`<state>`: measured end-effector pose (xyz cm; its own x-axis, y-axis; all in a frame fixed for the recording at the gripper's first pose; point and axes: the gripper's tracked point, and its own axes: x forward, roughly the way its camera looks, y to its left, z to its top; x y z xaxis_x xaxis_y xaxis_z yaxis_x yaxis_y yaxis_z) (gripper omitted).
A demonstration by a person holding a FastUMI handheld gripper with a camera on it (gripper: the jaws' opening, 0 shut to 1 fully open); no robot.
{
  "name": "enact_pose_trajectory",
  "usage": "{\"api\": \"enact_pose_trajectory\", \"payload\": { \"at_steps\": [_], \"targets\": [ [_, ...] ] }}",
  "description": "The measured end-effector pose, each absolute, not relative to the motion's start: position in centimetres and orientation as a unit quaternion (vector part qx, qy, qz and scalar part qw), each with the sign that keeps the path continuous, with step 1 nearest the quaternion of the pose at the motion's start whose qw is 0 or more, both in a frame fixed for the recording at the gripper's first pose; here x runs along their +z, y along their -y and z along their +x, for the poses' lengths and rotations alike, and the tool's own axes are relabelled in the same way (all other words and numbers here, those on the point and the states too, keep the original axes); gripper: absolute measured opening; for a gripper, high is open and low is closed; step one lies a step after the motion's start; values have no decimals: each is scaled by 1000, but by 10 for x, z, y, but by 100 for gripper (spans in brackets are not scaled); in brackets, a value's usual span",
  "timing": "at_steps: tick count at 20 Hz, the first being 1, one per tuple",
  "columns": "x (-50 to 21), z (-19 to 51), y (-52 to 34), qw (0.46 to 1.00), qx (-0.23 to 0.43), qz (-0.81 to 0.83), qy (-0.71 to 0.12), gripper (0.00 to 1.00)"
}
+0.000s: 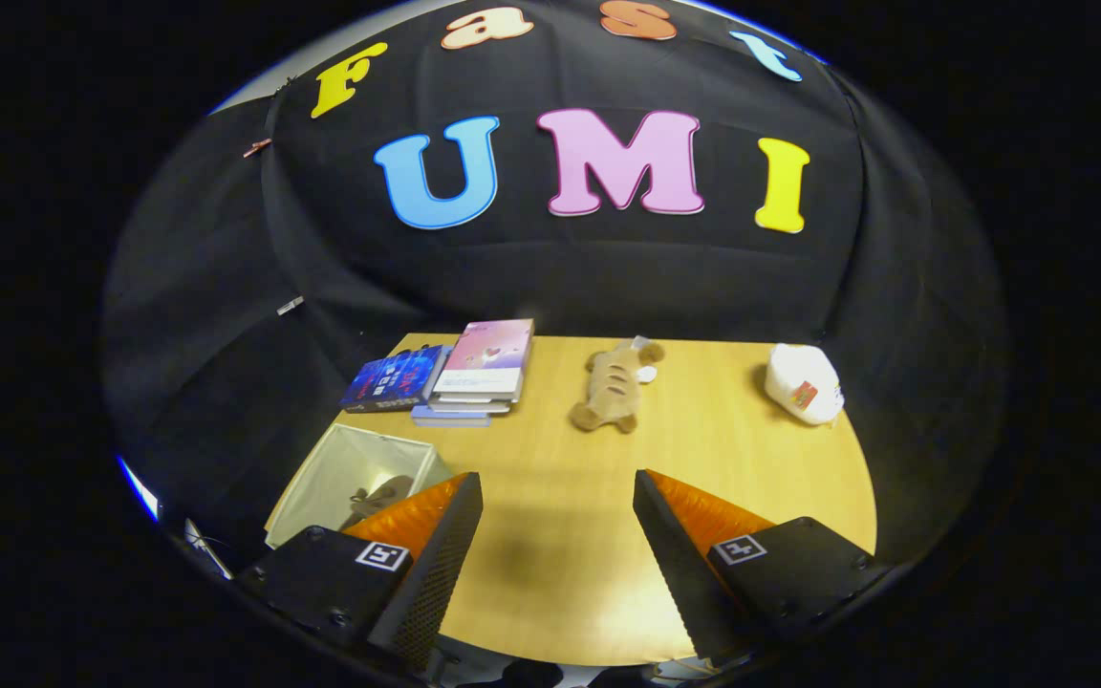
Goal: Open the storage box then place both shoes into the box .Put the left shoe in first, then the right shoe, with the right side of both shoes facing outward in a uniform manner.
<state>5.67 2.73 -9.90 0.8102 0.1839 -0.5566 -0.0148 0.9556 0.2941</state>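
The storage box (pixel 356 478) stands open at the near left corner of the bench (pixel 560 535), a pale, soft-sided square bin with thin fabric-like walls. Inside it lies one shoe (pixel 380 497), a brown plush slipper, partly covered by the left finger (pixel 417 564) of the claw (pixel 558 511), so how it is turned cannot be told. The box's near wall is hidden behind that same finger.

The claw is spread wide and has hold of nothing; bare wood-grain benchtop shows between its two fingers.

Beyond the fingers, near the middle of the bench's far side, the second shoe (pixel 613 387) lies flat: a tan, fuzzy slipper shaped like an animal, with darker stripes across it and a small pale piece at its far end. Which foot it fits is too hard to make out.

To the left of it a stack of books (pixel 484 373) rests, glossy covers uppermost, with a dark blue book (pixel 396 379) touching the stack on its left. At the far right corner sits a white rounded cap-like thing (pixel 804 382) with a small red patch; its exact nature is unclear.
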Motion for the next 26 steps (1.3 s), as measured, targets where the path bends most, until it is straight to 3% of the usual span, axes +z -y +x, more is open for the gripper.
{"api": "enact_pose_trajectory", "payload": {
  "at_steps": [7, 15, 26],
  "targets": [
    [-71, 50, 78, 976, 6, 87, -197, 99],
    [-36, 15, 133, 993, -2, 63, -103, 99],
    [-57, -12, 135, 994, 7, 54, -92, 98]
  ]
}}
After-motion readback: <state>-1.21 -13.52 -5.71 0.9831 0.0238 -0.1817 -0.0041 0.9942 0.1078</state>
